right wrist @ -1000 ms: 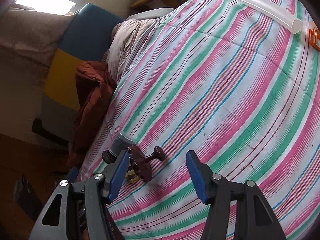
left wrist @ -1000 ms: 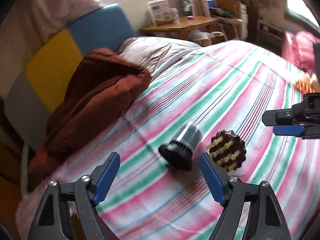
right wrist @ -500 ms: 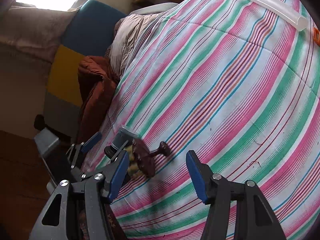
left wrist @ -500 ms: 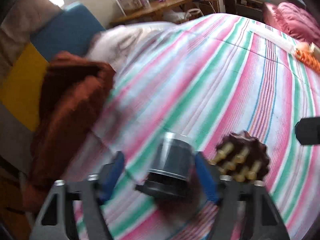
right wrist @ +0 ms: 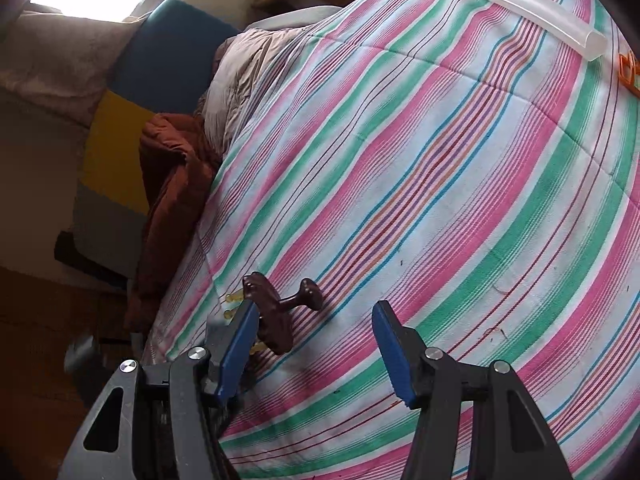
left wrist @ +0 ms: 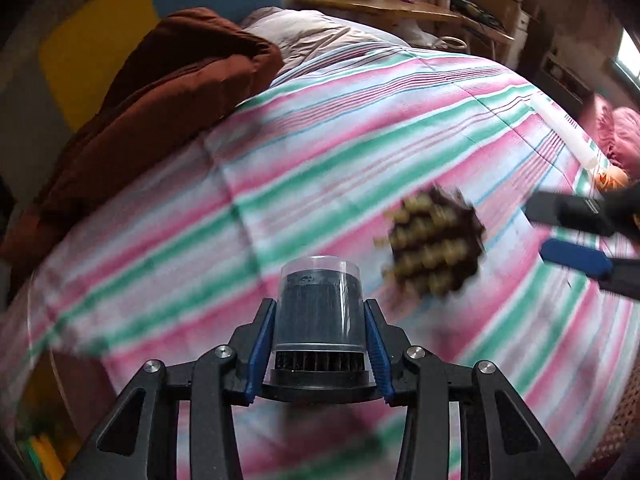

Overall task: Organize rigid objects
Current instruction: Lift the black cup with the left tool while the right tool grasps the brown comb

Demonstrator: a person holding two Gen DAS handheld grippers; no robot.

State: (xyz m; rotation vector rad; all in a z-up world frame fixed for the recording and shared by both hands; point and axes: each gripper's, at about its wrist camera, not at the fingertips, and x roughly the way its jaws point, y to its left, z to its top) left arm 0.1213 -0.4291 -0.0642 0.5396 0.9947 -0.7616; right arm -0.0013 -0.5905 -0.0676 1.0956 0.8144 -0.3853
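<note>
A clear-capped cylinder with a black ribbed core and black flange (left wrist: 320, 320) sat between the blue pads of the left tool (left wrist: 320, 312), whose jaws were closing onto its sides above the striped bedspread (left wrist: 320, 152). Just beside it lay a brown scalloped massager with yellowish pegs (left wrist: 434, 250). The right tool (right wrist: 316, 344) hung with jaws apart and empty near that massager; a translucent tube (right wrist: 536, 16) lay well away.

Daylit, motion-blurred, fisheye-warped edges
</note>
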